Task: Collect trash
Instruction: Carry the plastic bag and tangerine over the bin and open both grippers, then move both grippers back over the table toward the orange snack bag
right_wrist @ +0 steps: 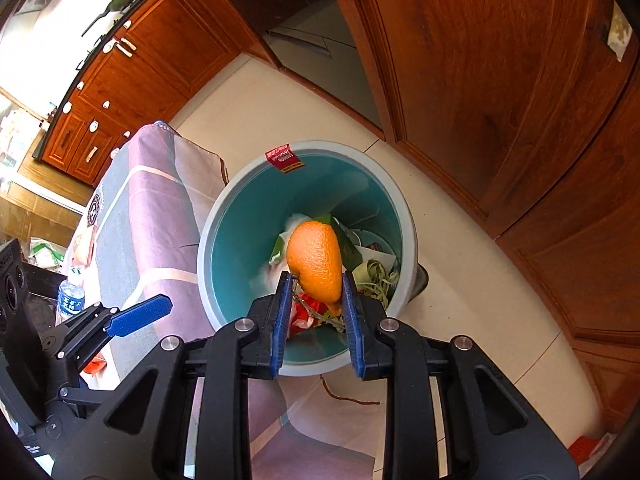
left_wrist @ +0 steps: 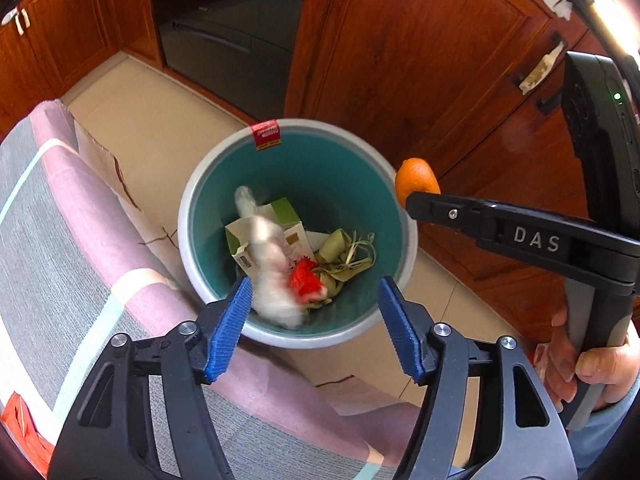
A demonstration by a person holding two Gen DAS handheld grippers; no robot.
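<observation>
Left gripper (left_wrist: 312, 312) is spread wide above the teal trash bin (left_wrist: 344, 160), and a blurred white tissue wad (left_wrist: 272, 276) is below it, seemingly dropping in. Right gripper (right_wrist: 314, 300) pinches an orange peel (right_wrist: 316, 260) over the bin. Inside lie a green carton (left_wrist: 286, 216), vegetable scraps (left_wrist: 348, 256) and a red wrapper (left_wrist: 304, 280). I judge that collecting is well advanced; the peel is not yet dropped.

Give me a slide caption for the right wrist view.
Right tool holds an orange peel above the teal trash bin.
</observation>
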